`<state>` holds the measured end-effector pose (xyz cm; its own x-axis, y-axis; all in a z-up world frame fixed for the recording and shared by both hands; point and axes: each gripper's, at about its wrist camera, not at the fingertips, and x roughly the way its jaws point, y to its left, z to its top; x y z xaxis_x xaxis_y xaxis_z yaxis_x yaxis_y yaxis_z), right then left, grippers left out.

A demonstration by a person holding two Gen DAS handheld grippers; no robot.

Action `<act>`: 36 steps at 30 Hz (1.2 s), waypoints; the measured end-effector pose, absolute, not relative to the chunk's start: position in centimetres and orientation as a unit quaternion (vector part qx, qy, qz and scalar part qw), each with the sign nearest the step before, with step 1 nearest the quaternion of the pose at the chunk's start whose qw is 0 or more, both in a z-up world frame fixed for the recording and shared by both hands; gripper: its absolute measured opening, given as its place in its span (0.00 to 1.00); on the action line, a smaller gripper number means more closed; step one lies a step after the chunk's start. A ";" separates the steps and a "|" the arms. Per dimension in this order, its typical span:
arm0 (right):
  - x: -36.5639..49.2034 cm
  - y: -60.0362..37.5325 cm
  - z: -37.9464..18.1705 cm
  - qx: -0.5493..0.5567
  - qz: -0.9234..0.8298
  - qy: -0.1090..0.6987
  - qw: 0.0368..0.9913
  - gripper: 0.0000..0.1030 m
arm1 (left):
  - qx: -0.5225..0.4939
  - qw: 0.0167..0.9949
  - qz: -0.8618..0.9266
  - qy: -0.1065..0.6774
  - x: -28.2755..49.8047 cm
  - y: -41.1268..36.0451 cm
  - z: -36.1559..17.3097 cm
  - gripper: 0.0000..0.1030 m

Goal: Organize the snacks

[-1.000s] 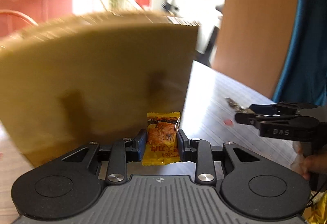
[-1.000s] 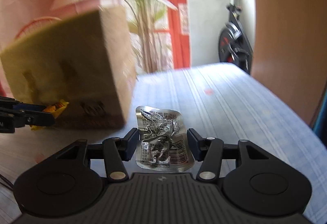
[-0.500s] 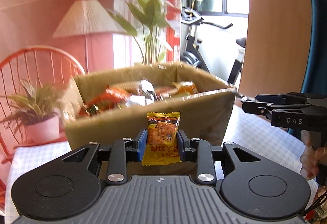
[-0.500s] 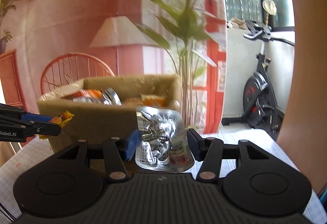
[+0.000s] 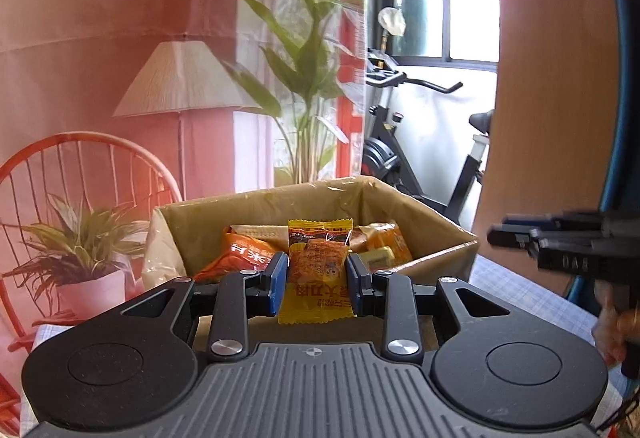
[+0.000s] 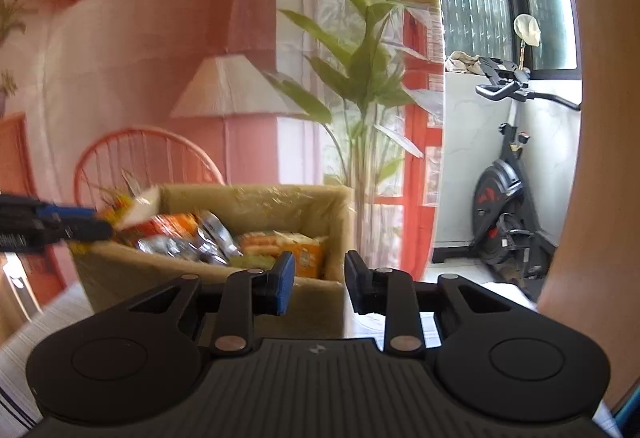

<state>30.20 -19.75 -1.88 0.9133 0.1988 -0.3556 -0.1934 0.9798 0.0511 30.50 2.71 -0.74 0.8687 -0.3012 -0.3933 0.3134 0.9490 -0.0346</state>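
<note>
My left gripper (image 5: 317,278) is shut on a yellow-orange snack packet (image 5: 320,258), held upright over the near rim of an open cardboard box (image 5: 440,252) with several orange and yellow snack packs inside. In the right wrist view my right gripper (image 6: 320,278) hangs just before the box (image 6: 160,278). Its jaws are closing with nothing between them. Silver foil packets (image 6: 208,238) lie among the snacks in the box. The left gripper (image 6: 96,226) reaches in from the left with its packet (image 6: 136,210) blurred. The right gripper (image 5: 496,234) shows at the right edge.
The box stands on a table with a pale checked cloth (image 5: 520,294). Behind it are a red wire chair (image 5: 80,166), a potted plant (image 5: 80,250), a tall plant (image 6: 360,78), a lamp (image 5: 180,82) and an exercise bike (image 6: 504,206). A hand (image 5: 612,326) holds the right gripper.
Both grippers rose from beside the box wall until they look over its rim. The silver foil packet has left the right gripper's jaws, which now stand narrower. The left still holds its packet.
</note>
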 end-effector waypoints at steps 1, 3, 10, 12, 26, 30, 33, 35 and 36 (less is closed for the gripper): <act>30.3 -19.8 -2.2 0.008 0.104 0.190 0.976 0.29 | 0.010 0.966 -0.159 0.201 30.6 2.8 -0.8 0.32; 30.0 -19.9 -3.3 0.014 0.111 0.207 0.972 0.29 | 0.009 0.966 -0.159 0.201 30.5 3.0 -1.0 0.32; 28.4 -19.2 -11.9 0.059 0.114 0.335 0.933 0.31 | 0.005 0.965 -0.163 0.206 30.5 3.5 -1.6 0.32; 28.2 -18.5 -15.0 0.068 0.109 0.375 0.918 0.32 | 0.003 0.965 -0.165 0.204 30.4 3.7 -1.4 0.32; 30.6 -15.3 -19.5 0.111 0.065 0.425 0.896 0.71 | -0.006 0.966 -0.164 0.200 29.3 4.7 -1.3 0.32; 31.2 -11.9 -20.0 0.005 0.046 0.432 0.901 0.73 | -0.010 0.966 -0.163 0.202 29.1 4.7 -1.3 0.32; 30.7 -11.2 -20.2 -0.015 0.053 0.421 0.905 0.56 | -0.011 0.966 -0.163 0.201 28.9 4.8 -1.2 0.32; 30.3 -11.6 -19.9 -0.005 0.058 0.415 0.908 0.49 | -0.011 0.966 -0.162 0.201 28.7 5.0 -1.2 0.32; 30.0 -11.8 -19.7 0.002 0.060 0.411 0.910 0.45 | -0.011 0.966 -0.162 0.201 28.8 5.0 -1.2 0.32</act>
